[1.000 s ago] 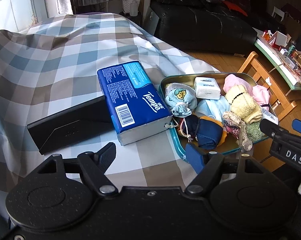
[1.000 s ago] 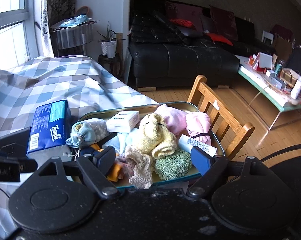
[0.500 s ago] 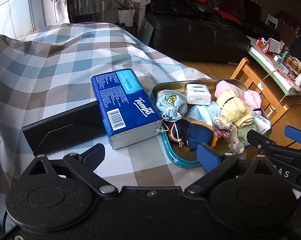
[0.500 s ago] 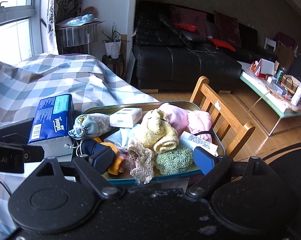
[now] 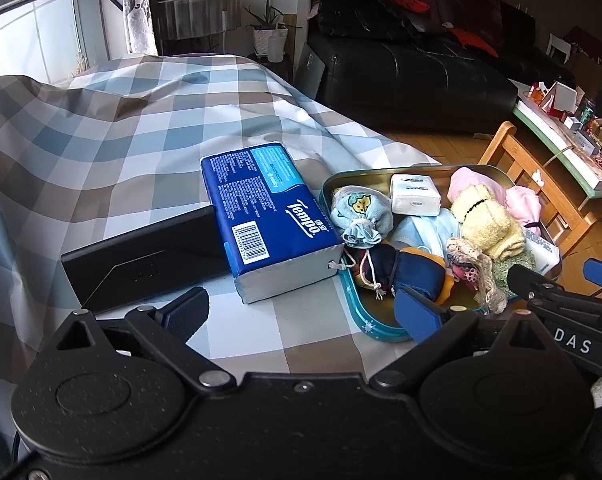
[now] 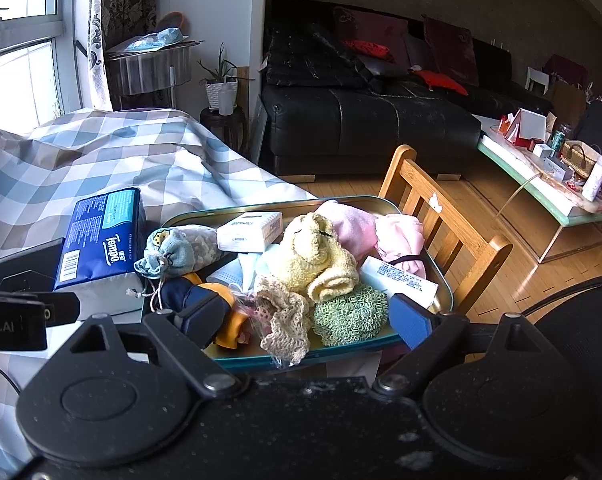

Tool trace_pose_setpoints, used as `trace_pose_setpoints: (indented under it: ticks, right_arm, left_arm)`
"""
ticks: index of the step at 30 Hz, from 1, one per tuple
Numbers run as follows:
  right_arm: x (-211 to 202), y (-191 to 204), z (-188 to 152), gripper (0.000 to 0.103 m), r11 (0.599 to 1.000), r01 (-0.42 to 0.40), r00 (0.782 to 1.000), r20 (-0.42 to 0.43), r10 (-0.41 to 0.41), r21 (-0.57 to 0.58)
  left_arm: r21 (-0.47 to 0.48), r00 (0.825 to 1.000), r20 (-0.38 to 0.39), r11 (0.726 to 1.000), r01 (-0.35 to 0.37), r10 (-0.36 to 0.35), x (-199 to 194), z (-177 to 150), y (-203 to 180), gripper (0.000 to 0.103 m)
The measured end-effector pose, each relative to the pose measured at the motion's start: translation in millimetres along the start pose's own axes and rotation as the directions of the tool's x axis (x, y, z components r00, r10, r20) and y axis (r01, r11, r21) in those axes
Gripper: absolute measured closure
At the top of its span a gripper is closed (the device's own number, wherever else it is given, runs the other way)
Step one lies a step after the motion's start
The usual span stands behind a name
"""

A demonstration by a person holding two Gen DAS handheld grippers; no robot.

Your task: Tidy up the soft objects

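- The left gripper (image 5: 301, 312) hangs over the near part of the checked tablecloth (image 5: 113, 140); its jaws stand spread wide, nothing between them but cloth, and they have just been opening.
- The right gripper (image 6: 305, 320) hangs over the near rim of the tin tray (image 6: 341, 202); its jaws are spread too, just been opening, pinching nothing.
- The tray sits at the table's right edge, against a wooden chair (image 6: 449, 216).
- In the tray: a pale blue pouch (image 5: 359, 216) at the left rim, a white tissue packet (image 5: 415, 199) at the far side, a yellow towel (image 6: 313, 256) in the middle, pink cloth (image 6: 397, 232) at the far right corner, a green scrubber (image 6: 351, 314) and a lace piece (image 6: 285, 320) at the near rim, a navy-and-orange pouch (image 5: 413, 266).
- A blue tissue pack (image 5: 267, 216) lies on the cloth, touching the tray's left rim.
- A black box (image 5: 141, 260) lies just left of the pack, touching it.
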State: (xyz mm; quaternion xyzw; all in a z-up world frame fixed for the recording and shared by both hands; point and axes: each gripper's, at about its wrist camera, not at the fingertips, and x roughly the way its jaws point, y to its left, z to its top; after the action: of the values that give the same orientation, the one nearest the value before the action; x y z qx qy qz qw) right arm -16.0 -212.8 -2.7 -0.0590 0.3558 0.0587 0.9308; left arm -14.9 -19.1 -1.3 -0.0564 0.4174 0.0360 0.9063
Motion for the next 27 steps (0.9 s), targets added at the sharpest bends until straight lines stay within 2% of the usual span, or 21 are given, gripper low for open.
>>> trace_pose_setpoints:
  ticks: [12,27]
  right_arm:
    - [2.8,1.8,-0.4,0.012,1.000,0.008,1.000,-0.010,-0.008,0.002]
    - [5.2,4.2,-0.8,0.011,1.000,0.010,1.000,-0.025,-0.010,0.001]
  left_arm:
    - [0.036,0.999,-0.038,0.999,0.009,-0.008,4.8,-3.7,-7.0,0.007]
    - [0.026,0.998,-0.060,1.000,0.008,-0.007,8.7,-5.1,-5.4,0.007]
